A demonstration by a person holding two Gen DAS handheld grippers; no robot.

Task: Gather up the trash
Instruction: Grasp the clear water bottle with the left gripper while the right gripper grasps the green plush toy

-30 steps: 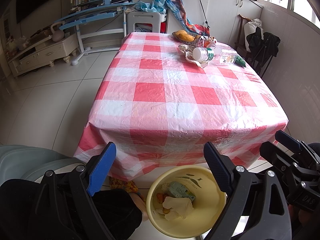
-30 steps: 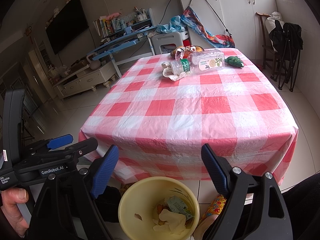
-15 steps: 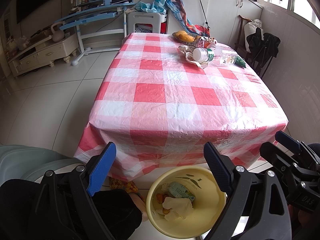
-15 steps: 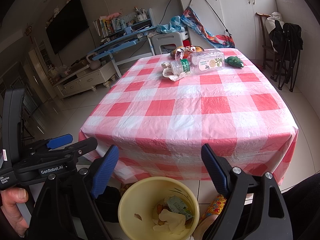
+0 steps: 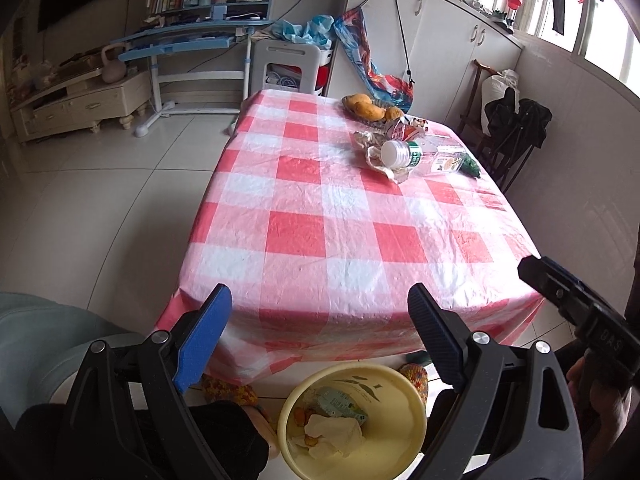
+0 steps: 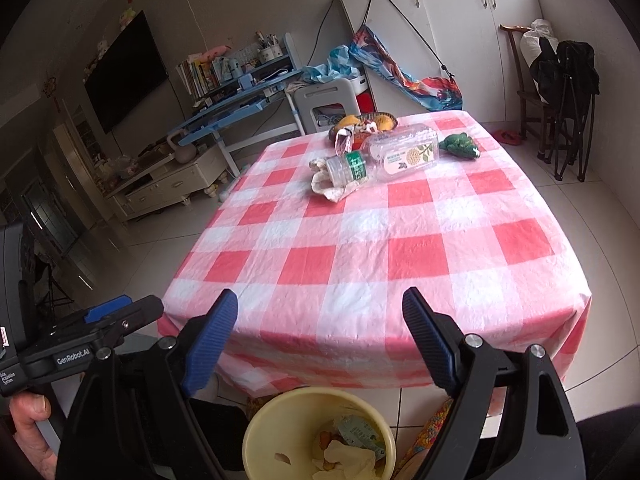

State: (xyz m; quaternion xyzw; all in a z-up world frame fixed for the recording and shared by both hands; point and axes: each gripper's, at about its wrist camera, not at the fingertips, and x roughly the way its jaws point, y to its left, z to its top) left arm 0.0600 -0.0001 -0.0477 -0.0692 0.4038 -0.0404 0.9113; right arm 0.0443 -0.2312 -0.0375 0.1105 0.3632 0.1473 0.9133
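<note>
A yellow bin [image 5: 352, 420] [image 6: 320, 432] stands on the floor below the table's near edge, holding a tissue and a green wrapper. Both grippers hang above it, open and empty: my left gripper [image 5: 320, 320] and my right gripper [image 6: 320, 320]. On the far part of the red-checked table [image 5: 340, 220] [image 6: 380, 240] lie a small white bottle with a green label [image 5: 398, 154] [image 6: 346, 168] on a crumpled tissue [image 6: 330, 188], a clear plastic bottle [image 6: 404, 152] [image 5: 446, 160] and a crushed wrapper [image 5: 404, 130] [image 6: 346, 138].
A bowl of yellow fruit [image 5: 366, 108] and a green object [image 6: 460, 146] sit at the table's far end. A white stool [image 5: 290, 68] and a blue desk [image 5: 188, 40] stand behind the table, and a chair with dark bags [image 6: 560, 92] stands to the right. A person's hand [image 6: 28, 428] holds the left gripper's handle.
Both views have lifted and tipped up slightly, so the bin sits lower in frame and more of the table's top shows. The jaws have stayed open.
</note>
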